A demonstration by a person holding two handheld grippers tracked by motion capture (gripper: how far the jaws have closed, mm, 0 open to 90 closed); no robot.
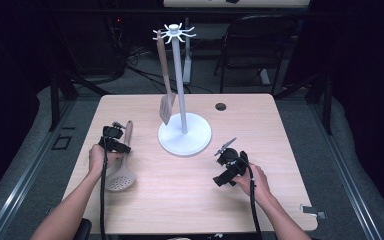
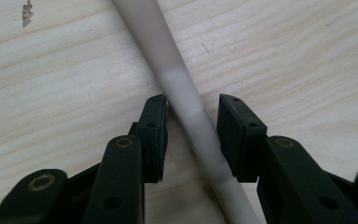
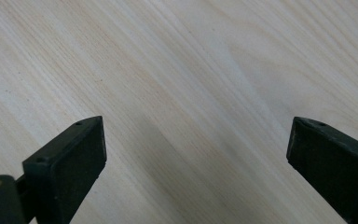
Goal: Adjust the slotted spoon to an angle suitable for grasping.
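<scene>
— Where's the slotted spoon?

— Left of centre in the high view: a pale slotted spoon with a long beige handle (image 1: pixel 121 167) lies flat on the light wooden tabletop (image 1: pixel 190 200), its perforated bowl toward the person and the handle pointing away. The left gripper (image 1: pixel 119 127) sits over the handle end.

— Has it got hold?

— In the left gripper view the handle runs slantwise between the fingers (image 2: pixel 151 135). They've narrowed around it, one touching at its tip, the other at its lower edge; I cannot tell if they truly pinch.

— And the other hand?

— The right gripper (image 1: pixel 226 147), lower right of centre, has its fingers (image 3: pixel 70 163) spread wide over bare wood, holding nothing. Behind stands a white hook-topped stand (image 1: pixel 184 131) with a wooden spatula (image 1: pixel 165 85) hanging.
</scene>
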